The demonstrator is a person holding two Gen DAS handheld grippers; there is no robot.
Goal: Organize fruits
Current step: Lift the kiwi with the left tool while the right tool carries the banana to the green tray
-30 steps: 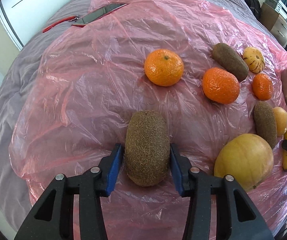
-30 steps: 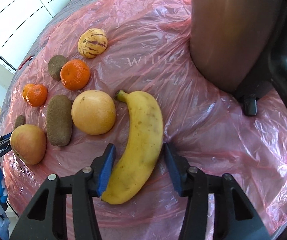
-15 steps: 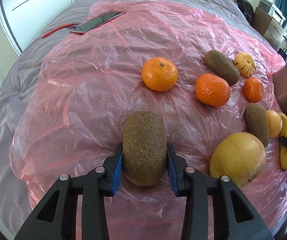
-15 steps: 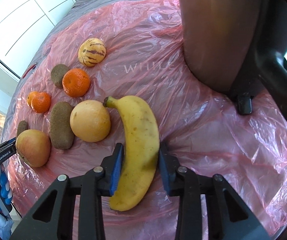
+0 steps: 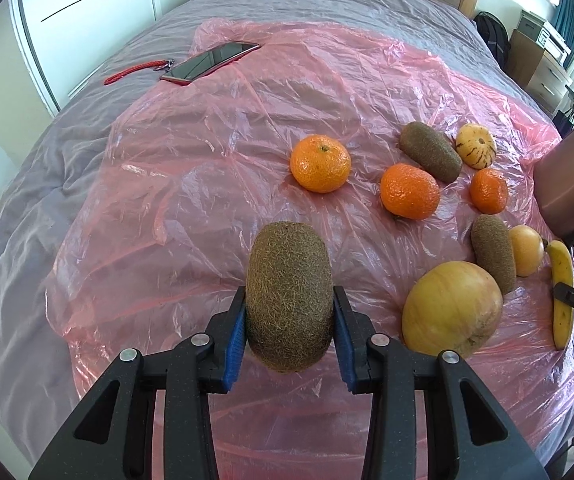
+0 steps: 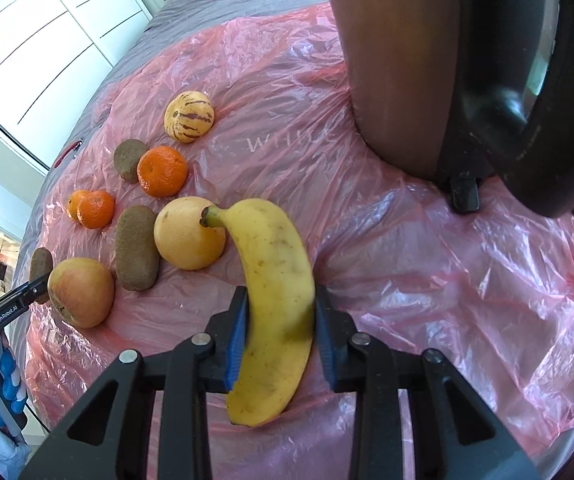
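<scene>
Early in sorting. Left gripper (image 5: 289, 312) pinching fuzzy brown kiwi (image 5: 289, 296), right gripper (image 6: 280, 320) pinching yellow banana (image 6: 275, 300), both above crinkled pink plastic sheet (image 5: 207, 184); remaining fruits mixed, ungrouped there.

You are working in bright, even daylight coming from the pale wall at the left of both views. The pink plastic sheet (image 5: 247, 152) is throwing small white glints. Fisheye bending is curving the edges, and dark vignetting is filling every corner; focus is staying sharp.
</scene>
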